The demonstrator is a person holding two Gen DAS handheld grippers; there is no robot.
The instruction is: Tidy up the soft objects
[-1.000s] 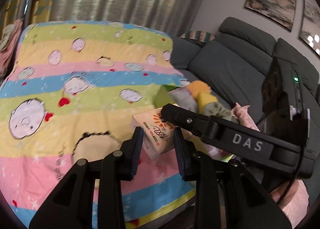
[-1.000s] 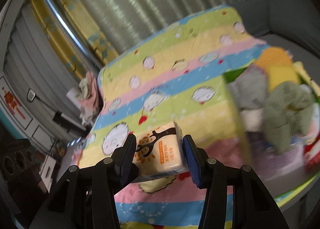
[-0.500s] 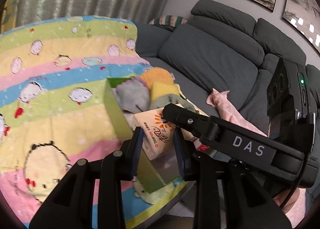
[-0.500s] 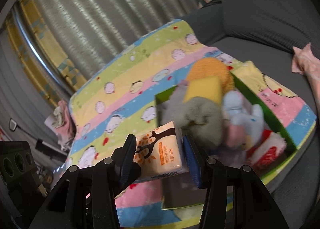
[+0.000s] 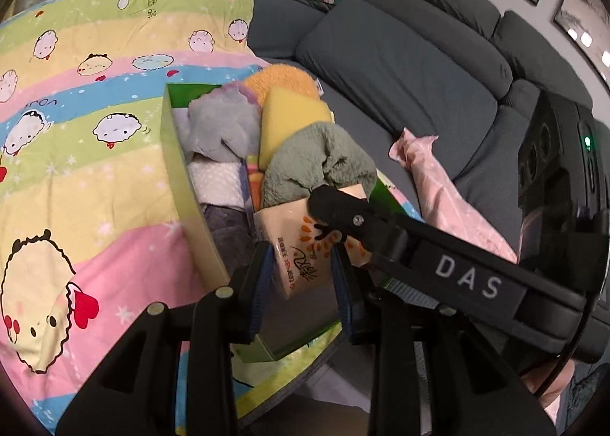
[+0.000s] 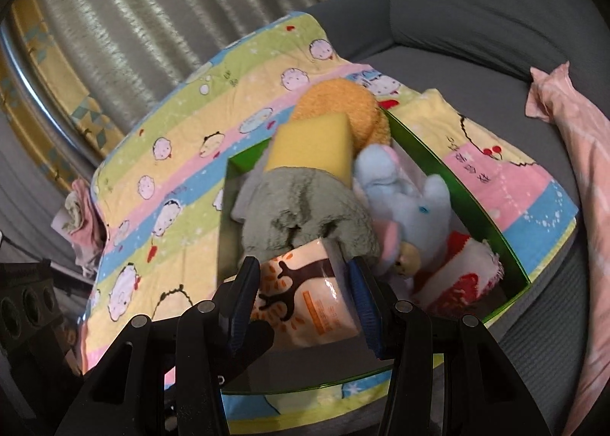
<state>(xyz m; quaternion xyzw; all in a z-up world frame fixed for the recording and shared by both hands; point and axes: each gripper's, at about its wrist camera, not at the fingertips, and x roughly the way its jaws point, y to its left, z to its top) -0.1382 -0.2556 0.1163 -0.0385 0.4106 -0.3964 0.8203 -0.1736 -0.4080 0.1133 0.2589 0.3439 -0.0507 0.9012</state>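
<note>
The green box (image 6: 476, 184) on the striped blanket (image 5: 95, 177) already holds a yellow sponge (image 6: 312, 142), grey-green towel (image 6: 305, 211) and blue plush (image 6: 404, 203); the tissue pack (image 6: 309, 298), clamped by the right gripper (image 6: 305, 302) and apparently the left gripper (image 5: 303, 283) too, hangs over its near end, not yet released

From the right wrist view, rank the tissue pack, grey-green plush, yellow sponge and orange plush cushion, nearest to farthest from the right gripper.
1. Tissue pack: between the right gripper's fingers, over the green box's near end.
2. Grey-green plush: just behind the pack.
3. Yellow sponge: behind the plush, propped up.
4. Orange plush cushion: at the box's far end.
</note>
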